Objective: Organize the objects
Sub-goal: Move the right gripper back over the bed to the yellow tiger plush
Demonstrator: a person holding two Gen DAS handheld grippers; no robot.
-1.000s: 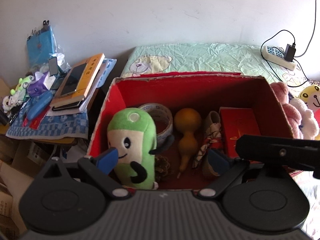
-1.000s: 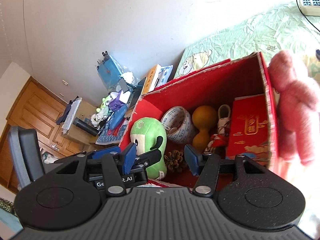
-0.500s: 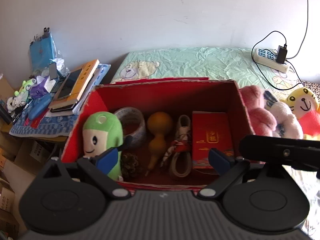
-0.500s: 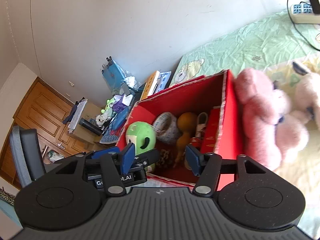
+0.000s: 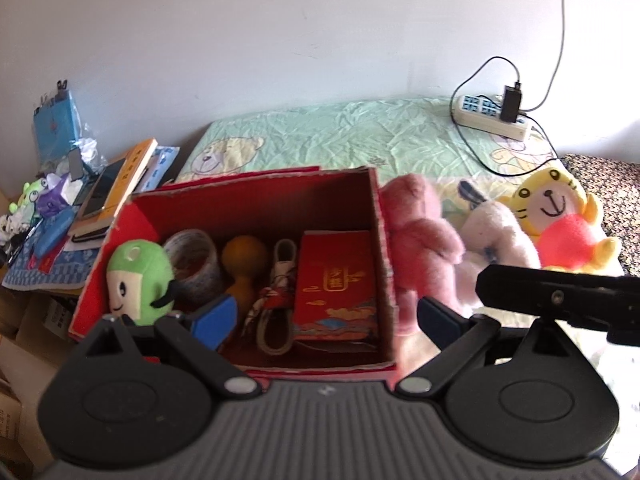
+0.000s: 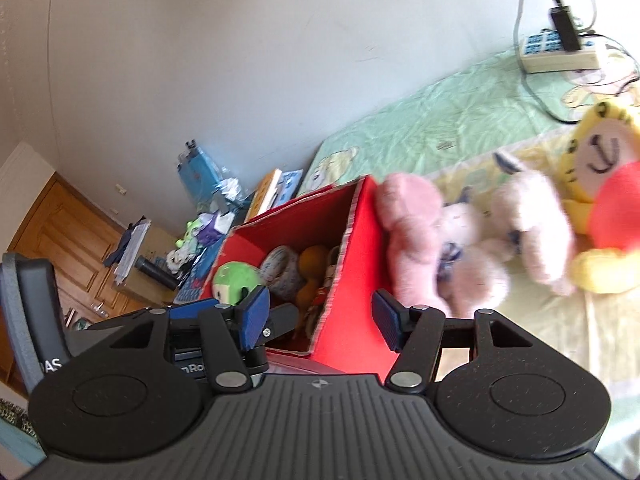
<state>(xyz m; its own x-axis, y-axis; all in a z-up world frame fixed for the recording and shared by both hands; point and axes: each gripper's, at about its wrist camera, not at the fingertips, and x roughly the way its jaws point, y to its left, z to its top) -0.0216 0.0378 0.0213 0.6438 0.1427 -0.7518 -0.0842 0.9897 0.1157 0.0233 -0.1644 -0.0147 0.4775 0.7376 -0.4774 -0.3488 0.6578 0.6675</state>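
An open red cardboard box (image 5: 382, 240) stands on the bed and holds a green plush (image 5: 136, 276), a tape roll (image 5: 196, 264), an orange gourd (image 5: 244, 268), a coiled strap (image 5: 280, 304) and a red packet (image 5: 334, 284). Against its right wall leans a pink plush (image 5: 420, 236), then a pale pink plush (image 5: 496, 236) and a yellow tiger plush (image 5: 556, 216). My left gripper (image 5: 326, 316) hangs open over the box's near right corner, holding nothing. My right gripper (image 6: 320, 316) is open and empty before the box wall (image 6: 352, 280), with the pink plush (image 6: 408, 240) just beyond.
A power strip (image 5: 492, 116) with a charger and cables lies at the back of the green sheet (image 5: 340, 140). Left of the bed a cluttered side table (image 5: 60, 260) carries books (image 5: 124, 180) and small toys. A wooden door (image 6: 52, 232) is far left.
Both grippers have slid right along the bed. The box has shifted left in both views, and the plush toys beside it have come into view. The right jaws stand slightly wider.
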